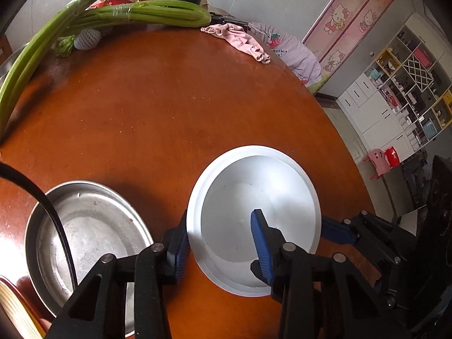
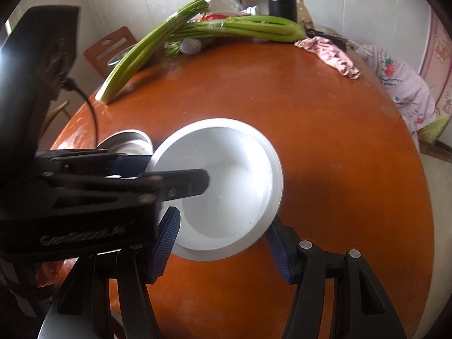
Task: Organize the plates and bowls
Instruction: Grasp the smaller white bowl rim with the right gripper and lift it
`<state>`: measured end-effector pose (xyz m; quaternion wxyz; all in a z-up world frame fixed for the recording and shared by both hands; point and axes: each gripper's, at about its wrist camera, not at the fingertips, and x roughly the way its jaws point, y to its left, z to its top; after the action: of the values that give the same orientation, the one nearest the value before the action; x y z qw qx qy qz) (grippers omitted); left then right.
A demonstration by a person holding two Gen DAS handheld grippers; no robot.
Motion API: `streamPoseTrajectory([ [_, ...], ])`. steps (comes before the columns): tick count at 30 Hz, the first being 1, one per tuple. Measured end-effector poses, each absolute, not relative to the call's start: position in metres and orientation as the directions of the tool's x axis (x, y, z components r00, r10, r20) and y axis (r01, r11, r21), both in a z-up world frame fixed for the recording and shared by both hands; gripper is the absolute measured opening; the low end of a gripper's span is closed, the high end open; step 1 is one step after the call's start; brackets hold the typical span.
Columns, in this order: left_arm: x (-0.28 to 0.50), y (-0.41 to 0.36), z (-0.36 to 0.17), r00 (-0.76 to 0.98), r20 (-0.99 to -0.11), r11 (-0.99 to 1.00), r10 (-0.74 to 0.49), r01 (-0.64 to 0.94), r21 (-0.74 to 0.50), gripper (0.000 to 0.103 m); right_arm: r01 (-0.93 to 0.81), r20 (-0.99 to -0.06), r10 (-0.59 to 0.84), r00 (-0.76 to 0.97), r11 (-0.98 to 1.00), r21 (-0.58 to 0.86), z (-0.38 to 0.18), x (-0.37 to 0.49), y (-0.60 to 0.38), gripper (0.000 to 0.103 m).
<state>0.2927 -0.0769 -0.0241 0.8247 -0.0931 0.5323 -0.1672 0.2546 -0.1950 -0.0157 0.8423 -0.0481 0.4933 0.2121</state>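
Round orange-brown desk (image 1: 169, 107), glossy, daylight glare on top. Grey-white panelled wall (image 2: 175, 2) behind desk. Wooden chair (image 2: 110, 48) at desk's far-left edge. Pink cartoon-cat cabinet (image 1: 350, 25) beyond desk's right side; white open shelving unit (image 1: 401, 90) past it.

The white bowl (image 1: 254, 220) is sitting pale against the reddish-brown table (image 1: 169, 107); the metal dish (image 1: 93, 226) is showing dull grey; blue ribbed pads (image 1: 262, 243) are tipping black gripper fingers; green celery (image 1: 158, 14) is lying by a pink cloth (image 1: 243, 42); a pink cartoon-cat cabinet (image 1: 350, 25) is standing behind.
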Motion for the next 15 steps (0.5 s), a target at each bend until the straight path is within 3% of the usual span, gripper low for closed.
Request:
streamPoseTrajectory([
  [15,0.270,-0.074,-0.002,0.422,-0.825,0.927,-0.376,0.183,-0.328,0.037,-0.396,-0.835,0.328,0.441,0.906,0.147,0.000,0.239,-0.196,0.063],
])
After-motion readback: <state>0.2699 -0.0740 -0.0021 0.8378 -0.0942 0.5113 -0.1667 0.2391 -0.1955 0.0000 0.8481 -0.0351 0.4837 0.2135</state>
